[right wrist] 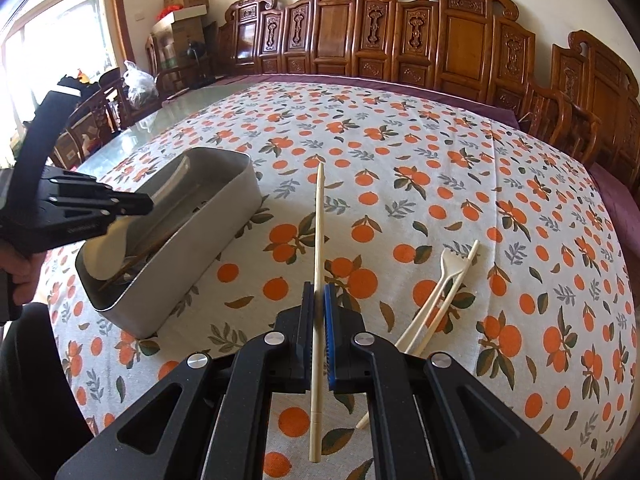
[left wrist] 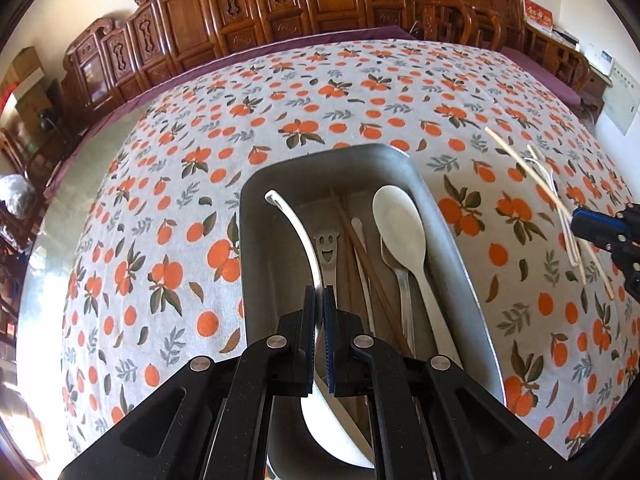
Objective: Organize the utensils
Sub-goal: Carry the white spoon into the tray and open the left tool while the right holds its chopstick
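Note:
My left gripper [left wrist: 319, 292] is shut on the curved handle of a white spoon [left wrist: 298, 232]. It holds the spoon over the grey metal tray [left wrist: 256, 240], with the spoon's bowl hanging below the fingers. Inside the tray lie another white spoon [left wrist: 400, 216], a smiley-face metal utensil [left wrist: 329, 248], a metal fork and brown chopsticks [left wrist: 360, 256]. My right gripper [right wrist: 319, 290] is shut on a cream chopstick [right wrist: 319, 220] and holds it above the tablecloth, right of the tray [right wrist: 224, 216]. A cream fork [right wrist: 444, 276] and a second chopstick [right wrist: 464, 268] lie on the cloth to the right.
An orange-print tablecloth [right wrist: 440, 152] covers a large glass-topped table. Carved wooden chairs [right wrist: 460, 40] line the far side. The left gripper [right wrist: 132, 204] and a person's hand show at the left edge of the right wrist view. Boxes and a bag sit at the back left.

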`<state>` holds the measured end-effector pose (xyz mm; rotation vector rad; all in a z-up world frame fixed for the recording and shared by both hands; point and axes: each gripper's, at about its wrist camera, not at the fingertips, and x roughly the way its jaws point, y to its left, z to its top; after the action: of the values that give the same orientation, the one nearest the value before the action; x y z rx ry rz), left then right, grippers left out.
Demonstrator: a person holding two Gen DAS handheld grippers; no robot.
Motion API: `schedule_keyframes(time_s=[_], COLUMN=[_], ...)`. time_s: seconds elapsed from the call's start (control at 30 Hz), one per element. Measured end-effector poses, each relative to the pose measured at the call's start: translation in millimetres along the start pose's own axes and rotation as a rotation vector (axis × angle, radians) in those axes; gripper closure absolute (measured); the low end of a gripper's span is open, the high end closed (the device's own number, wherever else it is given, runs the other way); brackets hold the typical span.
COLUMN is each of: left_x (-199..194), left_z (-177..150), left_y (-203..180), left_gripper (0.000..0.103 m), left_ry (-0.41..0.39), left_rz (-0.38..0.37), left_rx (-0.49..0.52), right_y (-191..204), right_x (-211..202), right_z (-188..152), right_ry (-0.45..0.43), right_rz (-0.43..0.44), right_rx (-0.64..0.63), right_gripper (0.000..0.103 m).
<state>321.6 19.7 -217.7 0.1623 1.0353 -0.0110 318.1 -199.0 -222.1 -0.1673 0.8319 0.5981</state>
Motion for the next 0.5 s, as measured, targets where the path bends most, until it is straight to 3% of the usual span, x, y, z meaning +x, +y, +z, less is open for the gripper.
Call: schedule_keyframes(time_s=[0.43, 0.5], left_x=[10.1, 7.6], left_z=[-0.9, -1.9], left_y=[-2.1, -1.6], left_gripper=[0.099, 0.095], left_ry=[0.037, 0.038], left_rz=[-0.012, -0.015], left_rx=[-0.016, -0.024], right_y=[2.0, 2.2], right_x=[-3.5, -3.9], right_z=[1.2, 1.1], right_ry=[-0.008, -0.008], right_rz=[0.012, 0.014], right_rx=[0.001, 0.003], right_gripper=[0.097, 0.097])
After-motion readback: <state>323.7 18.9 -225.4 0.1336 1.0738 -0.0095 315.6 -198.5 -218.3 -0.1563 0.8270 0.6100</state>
